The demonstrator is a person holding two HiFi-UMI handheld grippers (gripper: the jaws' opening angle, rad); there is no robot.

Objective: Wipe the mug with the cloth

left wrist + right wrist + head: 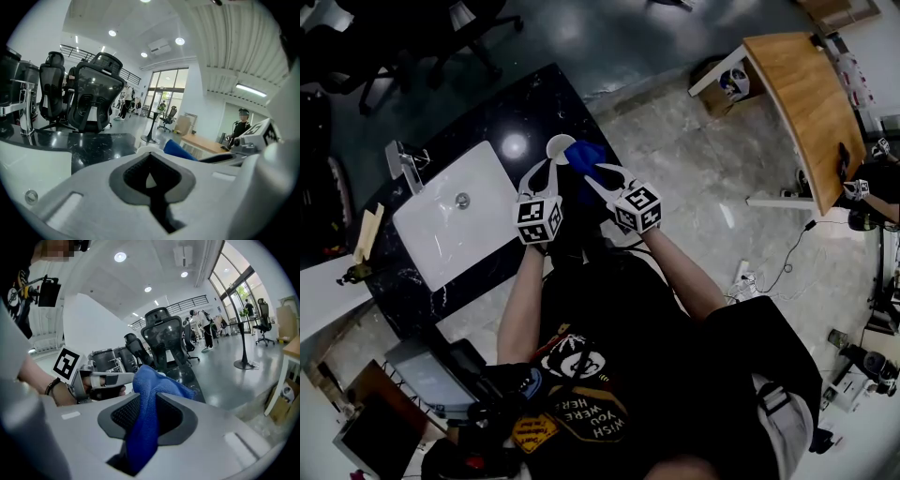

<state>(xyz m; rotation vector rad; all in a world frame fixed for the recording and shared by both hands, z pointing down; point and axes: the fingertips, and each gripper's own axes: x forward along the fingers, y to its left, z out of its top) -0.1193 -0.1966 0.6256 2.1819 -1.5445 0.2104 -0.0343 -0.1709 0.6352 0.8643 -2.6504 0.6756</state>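
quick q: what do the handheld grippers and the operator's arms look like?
Both the left gripper and right gripper are white-grey plastic, each with a cube of black-and-white square markers. Fingers have a dark ribbed lining. Operator wears a black short-sleeved printed T-shirt; dark wristband on the left wrist.

Blue cloth [142, 425], white mug [560, 145], black white-veined counter [492, 114], white sink [476, 234]

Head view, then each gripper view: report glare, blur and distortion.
Head view: dim, a glare spot on the black counter, fisheye curving the desk. Left gripper view: dark round vignette, nearest foreground soft, ceiling lights flaring. Right gripper view: cloth sharp, a mosaic patch at top left.
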